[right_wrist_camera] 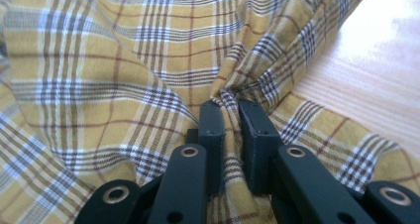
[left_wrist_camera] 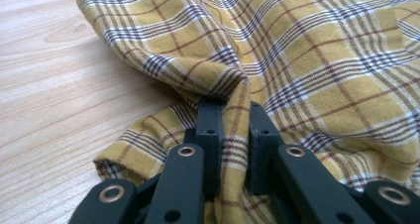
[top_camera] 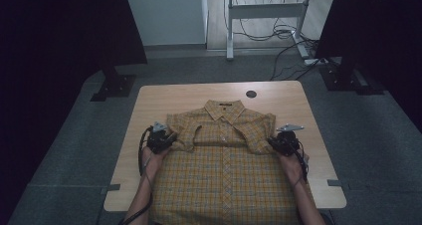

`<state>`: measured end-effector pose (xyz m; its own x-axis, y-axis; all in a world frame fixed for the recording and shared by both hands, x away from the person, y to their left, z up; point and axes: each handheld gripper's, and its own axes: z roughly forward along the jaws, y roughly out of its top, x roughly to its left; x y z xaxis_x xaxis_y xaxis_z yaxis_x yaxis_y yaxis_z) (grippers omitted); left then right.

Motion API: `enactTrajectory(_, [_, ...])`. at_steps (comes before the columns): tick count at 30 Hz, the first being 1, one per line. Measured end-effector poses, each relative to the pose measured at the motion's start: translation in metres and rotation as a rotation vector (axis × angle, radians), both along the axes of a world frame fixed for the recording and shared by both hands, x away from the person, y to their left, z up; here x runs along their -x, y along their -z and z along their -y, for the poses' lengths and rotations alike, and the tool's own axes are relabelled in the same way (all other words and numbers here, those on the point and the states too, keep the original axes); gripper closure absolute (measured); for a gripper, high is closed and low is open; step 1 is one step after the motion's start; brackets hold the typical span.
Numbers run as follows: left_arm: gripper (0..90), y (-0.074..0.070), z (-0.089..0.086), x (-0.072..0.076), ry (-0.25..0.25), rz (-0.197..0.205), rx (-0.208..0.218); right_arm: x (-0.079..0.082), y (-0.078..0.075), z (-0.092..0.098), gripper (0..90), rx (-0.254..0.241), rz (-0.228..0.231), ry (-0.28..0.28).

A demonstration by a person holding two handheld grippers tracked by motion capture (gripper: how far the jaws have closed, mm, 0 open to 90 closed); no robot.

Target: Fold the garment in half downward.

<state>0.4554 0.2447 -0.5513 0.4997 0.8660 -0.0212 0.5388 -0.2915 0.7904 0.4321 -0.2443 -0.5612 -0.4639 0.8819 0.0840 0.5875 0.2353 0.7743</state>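
The step in hand looks like the folding of the sleeves of a yellow plaid shirt (top_camera: 224, 160), which lies face up on the wooden table (top_camera: 149, 105), with the collar at the far side and the hem hanging over the near edge. The left gripper (top_camera: 166, 139) has its jaws clamped on a fold of the left sleeve (left_wrist_camera: 163, 40); the cloth rises in a pinch just in front of the jaw tips and passes down between them. The right gripper (top_camera: 278, 141) is closed in the same way on the right sleeve (right_wrist_camera: 307, 40), with a bunch of fabric exactly at its tips.

I judge that the next move calls for carrying both pinches inward, over the chest, then letting the cloth go so that each sleeve lies flat.

Outside each pair of jaws there is bare table up to the side edge, so room is enough. A small dark round insert (top_camera: 251, 94) sits beyond the collar, well apart from both.
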Motion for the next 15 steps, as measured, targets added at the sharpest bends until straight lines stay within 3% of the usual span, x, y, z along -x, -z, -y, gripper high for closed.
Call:
enactTrajectory(2, [80.4,-0.003,0.001,0.000,-0.005,-0.008,-0.014,0.001,-0.002,0.001,81.4,-0.008,-0.001,0.002])
enactTrajectory(3, [81.6,-0.007,0.002,0.002,-0.007,0.008,-0.026,0.002,-0.005,0.001,81.8,0.000,0.012,0.004])
enactTrajectory(8, [84.7,-0.042,-0.001,0.016,-0.029,0.129,0.007,0.015,-0.036,0.002,82.4,-0.018,0.103,-0.008])
enactTrajectory(12, [84.7,-0.069,-0.003,0.033,0.000,0.205,-0.002,0.034,-0.062,0.005,82.4,-0.033,0.178,-0.027])
enactTrajectory(15, [84.5,-0.083,-0.006,0.050,0.017,0.244,0.020,0.051,-0.075,0.006,82.4,-0.040,0.227,-0.046])
